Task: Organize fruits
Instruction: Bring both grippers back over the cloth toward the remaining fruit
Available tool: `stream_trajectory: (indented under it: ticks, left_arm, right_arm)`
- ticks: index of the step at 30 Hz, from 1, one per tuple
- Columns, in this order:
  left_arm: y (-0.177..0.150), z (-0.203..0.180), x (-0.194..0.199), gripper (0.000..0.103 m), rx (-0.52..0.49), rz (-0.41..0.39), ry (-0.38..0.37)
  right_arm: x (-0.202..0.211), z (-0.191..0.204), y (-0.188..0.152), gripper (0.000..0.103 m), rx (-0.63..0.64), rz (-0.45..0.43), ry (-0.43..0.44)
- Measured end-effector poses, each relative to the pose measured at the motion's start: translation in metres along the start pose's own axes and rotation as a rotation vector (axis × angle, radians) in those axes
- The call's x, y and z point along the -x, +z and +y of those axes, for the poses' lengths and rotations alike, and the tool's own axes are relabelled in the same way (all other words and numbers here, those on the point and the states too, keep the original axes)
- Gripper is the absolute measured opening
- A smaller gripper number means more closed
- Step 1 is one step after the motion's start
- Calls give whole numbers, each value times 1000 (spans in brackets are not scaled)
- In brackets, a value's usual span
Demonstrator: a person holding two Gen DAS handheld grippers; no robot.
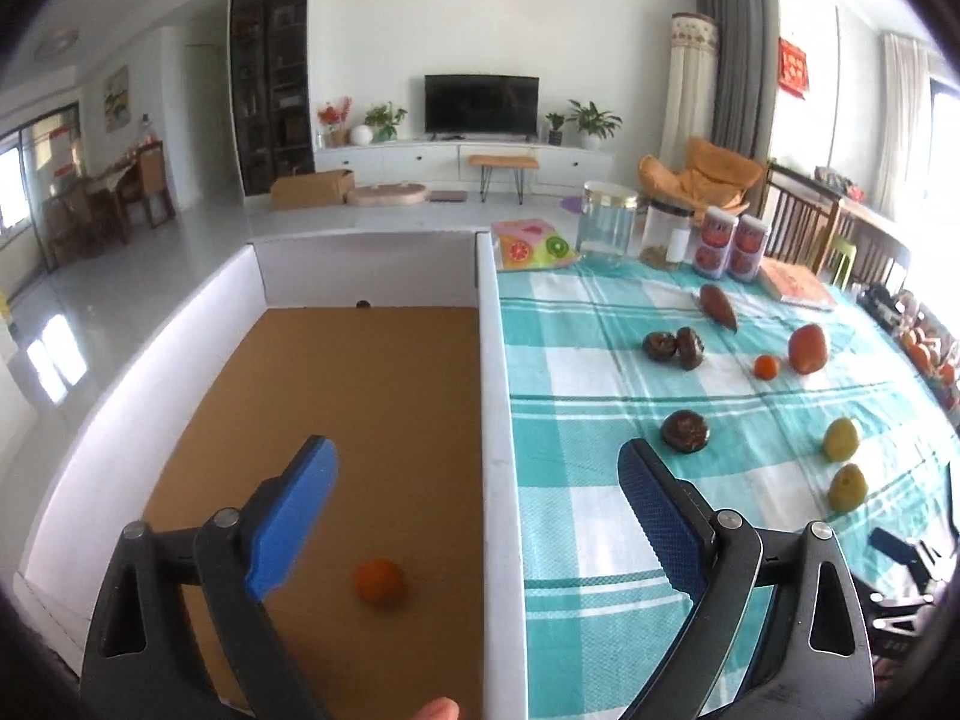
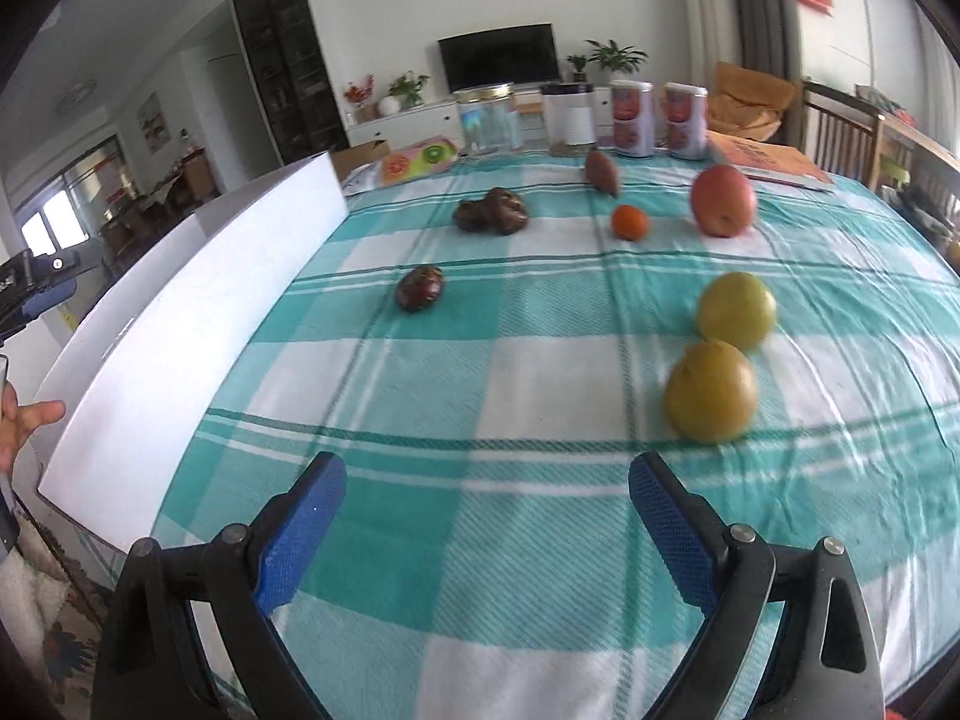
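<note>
Blue pads (image 1: 288, 516) of the left gripper (image 1: 477, 516) fill the bottom of the left wrist view, spread wide with nothing between them; a fingertip (image 1: 438, 708) shows at the lower edge. Below the left gripper sits a white-walled box (image 1: 492, 420) with a brown cardboard floor; one small orange (image 1: 379, 582) lies on that floor near the close end, apart from the walls.

Right of the box, a teal and white checked tablecloth (image 2: 480, 372) covers the table; the right gripper (image 2: 487, 531) hangs over its near edge, jaws likewise wide apart and holding nothing.

On the cloth the fruit is scattered: two yellow-green pears (image 2: 711, 391) just beside each other closest to the right gripper; a single dark brown fruit (image 2: 420, 288) nearer the box wall; two more dark fruits (image 2: 492, 211) touching one another farther back; a second small orange (image 2: 630, 222) beside a red apple (image 2: 723, 201); a brown pointed fruit (image 2: 602, 172) behind them.

Along the far edge stand a glass jar (image 2: 487, 120), a white-labelled jar (image 2: 569, 119) and two cans (image 2: 657, 119); a fruit-printed packet (image 2: 420, 161) lies to their left, a book (image 2: 765, 161) to their right.
</note>
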State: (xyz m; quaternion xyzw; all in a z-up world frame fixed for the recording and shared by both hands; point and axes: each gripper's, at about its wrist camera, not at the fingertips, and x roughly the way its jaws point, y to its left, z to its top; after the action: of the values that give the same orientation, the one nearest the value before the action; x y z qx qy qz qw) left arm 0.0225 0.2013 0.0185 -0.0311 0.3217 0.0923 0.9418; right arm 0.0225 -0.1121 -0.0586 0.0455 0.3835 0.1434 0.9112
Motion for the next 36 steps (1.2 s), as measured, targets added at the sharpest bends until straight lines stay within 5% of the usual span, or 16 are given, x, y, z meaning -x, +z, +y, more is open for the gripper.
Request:
stream_trajectory:
  ticks: [5,18,21,24,27,31,36]
  left_arm:
    - [-10,-21,-15,96,-63,87,10]
    - [-22,-29,4,96,-115,85,24]
    - [-14,-32,13,96,-96,40,74]
    - [-5,-46,42,96,-114,-101,114]
    - [1,-68,64,99,-145,-161,12]
    - [-9,-107,58,102,-173,-73,-189]
    - [-42,-157,0,102,-197,154,-369]
  right_arm:
    - [36,-17,7,102,-64,-164,-54]
    - [41,-22,-2,102,-108,-189,-64]
    - [47,-43,6,102,-172,-171,-72]
    - [52,-73,19,102,-193,-123,-194]
    - [50,-114,26,102,-197,-49,-341]
    - [43,-173,20,102,-201,66,-509]
    - [50,-221,6,102,-382,96,-432]
